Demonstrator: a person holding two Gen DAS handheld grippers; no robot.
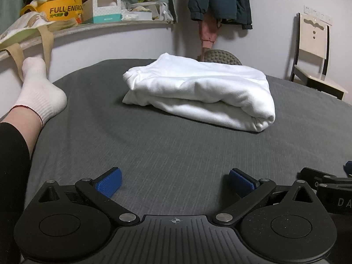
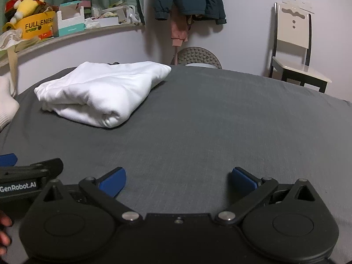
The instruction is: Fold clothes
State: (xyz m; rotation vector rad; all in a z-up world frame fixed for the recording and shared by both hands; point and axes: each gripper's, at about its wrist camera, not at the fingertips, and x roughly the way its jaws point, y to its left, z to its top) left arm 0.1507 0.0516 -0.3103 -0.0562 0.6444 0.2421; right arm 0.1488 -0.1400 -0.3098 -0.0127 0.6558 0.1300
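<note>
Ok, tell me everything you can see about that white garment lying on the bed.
The white garment is plain, soft, thick fabric, possibly a sweatshirt, folded into a bulky rectangular bundle of several layers with rounded fold edges and a few creases. It lies flat on the dark grey bedsheet, toward the far side of the bed. Only the sheet touches it: the open left gripper and open right gripper are well short of it.

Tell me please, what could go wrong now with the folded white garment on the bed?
1. The white garment is a loose, thick bundle; its top layer could perhaps slip open.
2. The socked foot lies near it and might nudge it.
3. Both tools, left tool and right tool, are open and apart from it, so nothing holds the fold.
</note>
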